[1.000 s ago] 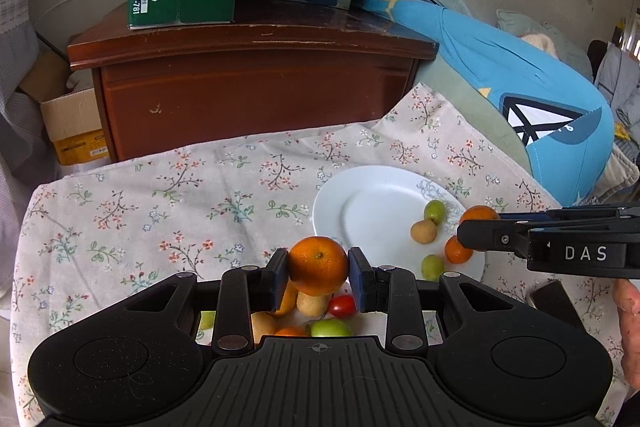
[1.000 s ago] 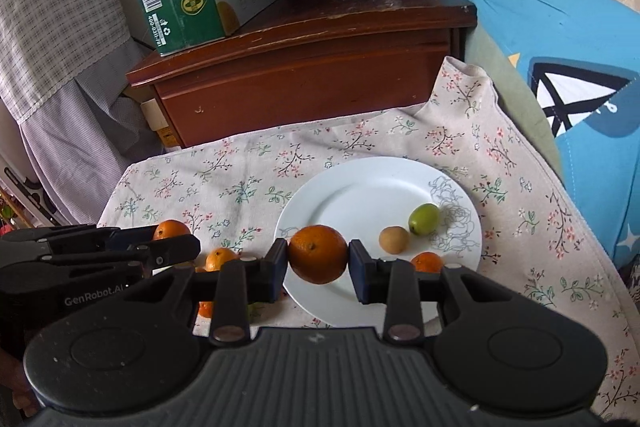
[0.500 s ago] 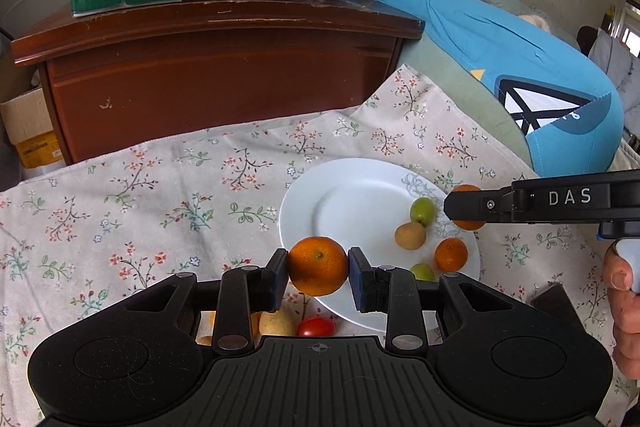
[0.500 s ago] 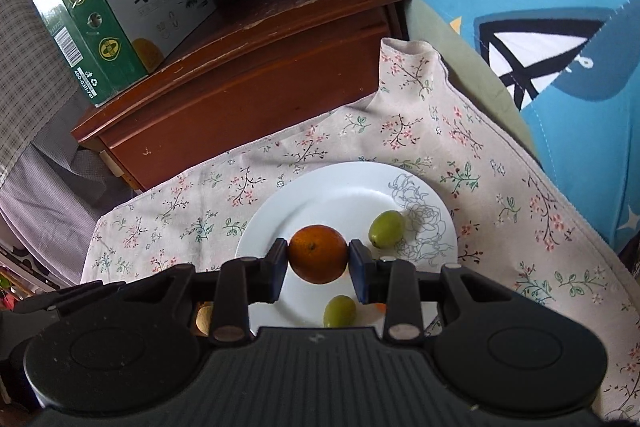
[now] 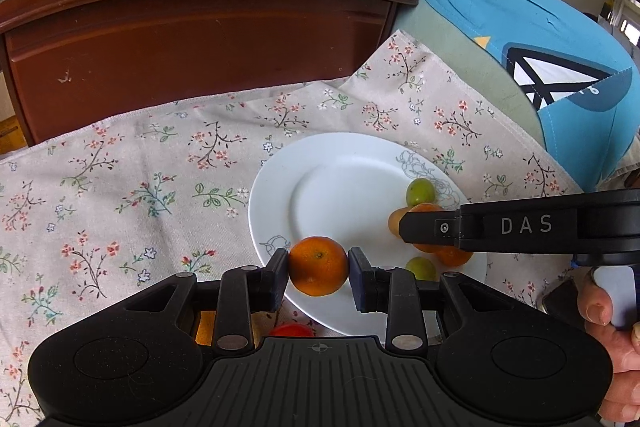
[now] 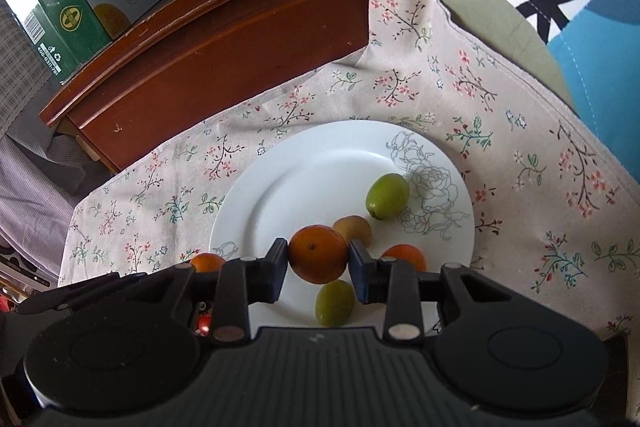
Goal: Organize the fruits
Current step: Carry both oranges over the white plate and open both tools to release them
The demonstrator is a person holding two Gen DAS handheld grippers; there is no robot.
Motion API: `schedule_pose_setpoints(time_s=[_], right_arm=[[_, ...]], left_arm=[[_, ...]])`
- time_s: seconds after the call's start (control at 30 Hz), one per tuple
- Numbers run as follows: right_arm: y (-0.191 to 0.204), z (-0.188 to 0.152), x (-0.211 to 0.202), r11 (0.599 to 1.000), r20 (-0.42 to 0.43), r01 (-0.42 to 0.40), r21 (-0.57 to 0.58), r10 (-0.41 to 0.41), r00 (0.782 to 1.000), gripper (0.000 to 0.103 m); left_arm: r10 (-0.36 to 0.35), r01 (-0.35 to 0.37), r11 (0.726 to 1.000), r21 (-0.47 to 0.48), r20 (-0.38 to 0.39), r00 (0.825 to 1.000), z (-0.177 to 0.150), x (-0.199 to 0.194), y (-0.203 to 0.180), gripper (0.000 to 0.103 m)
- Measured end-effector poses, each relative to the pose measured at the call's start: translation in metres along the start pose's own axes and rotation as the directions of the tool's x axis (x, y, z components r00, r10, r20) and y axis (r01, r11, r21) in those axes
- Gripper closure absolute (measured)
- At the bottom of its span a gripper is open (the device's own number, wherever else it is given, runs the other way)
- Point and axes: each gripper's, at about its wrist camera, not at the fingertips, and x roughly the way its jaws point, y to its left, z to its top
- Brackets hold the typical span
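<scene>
My left gripper (image 5: 318, 271) is shut on an orange (image 5: 318, 265), held over the near left rim of the white plate (image 5: 344, 183). My right gripper (image 6: 318, 260) is shut on another orange (image 6: 318, 253), low over the plate (image 6: 296, 187). On the plate lie two green fruits (image 6: 387, 195) (image 6: 334, 303), a small brown fruit (image 6: 354, 229) and a small orange (image 6: 405, 255). The right gripper also shows in the left wrist view (image 5: 520, 225), reaching in from the right. A red tomato (image 5: 291, 330) lies under my left gripper.
A floral cloth (image 5: 120, 179) covers the table. A brown wooden cabinet (image 5: 200, 27) stands behind it with a green carton (image 6: 64, 3) and a blue box on top. A blue cushion (image 5: 520, 27) lies to the right. More small fruit (image 5: 205, 327) lies left of the plate.
Both grippers have moved forward and down toward the plate, each still holding its orange. The right gripper's orange is now low among the plate's fruits.
</scene>
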Motion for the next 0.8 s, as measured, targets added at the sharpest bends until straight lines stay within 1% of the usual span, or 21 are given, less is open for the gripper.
schedule_pose_setpoints(time_s=[0.17,0.3,0.33,0.4,0.47,0.6,0.8], right_arm=[[-0.001,-0.001,0.005,1.0,-0.008,-0.002,0.008,0.002,1.0,0.07],[-0.002,-0.002,0.006,1.0,0.001,0.002,0.013,-0.002,1.0,0.068],[-0.003,-0.001,0.006,1.0,0.003,0.003,0.02,-0.003,1.0,0.068],[-0.004,0.0,0.005,1.0,0.008,0.002,0.026,-0.002,1.0,0.068],[-0.003,0.0,0.003,1.0,0.016,0.004,0.022,-0.004,1.0,0.068],[0.002,0.001,-0.001,1.0,0.029,-0.001,0.0,0.001,1.0,0.067],[0.011,0.002,-0.008,0.999,0.037,-0.034,-0.023,0.035,0.999,0.065]], left_arm=[[0.002,-0.002,1.0,0.017,-0.001,1.0,-0.002,0.002,-0.003,0.073],[-0.006,0.006,1.0,0.012,0.001,1.0,-0.002,0.0,-0.004,0.071],[-0.005,0.005,1.0,0.013,0.004,1.0,-0.001,-0.002,-0.005,0.068],[0.006,-0.006,1.0,0.016,0.021,1.0,-0.001,-0.006,-0.006,0.046],[0.026,-0.026,0.999,0.024,0.036,0.999,0.001,-0.011,-0.008,0.038],[0.047,-0.049,0.998,0.046,0.033,0.998,0.005,-0.02,-0.01,0.034],[0.091,-0.09,0.995,0.053,-0.005,0.996,0.004,-0.038,-0.001,0.033]])
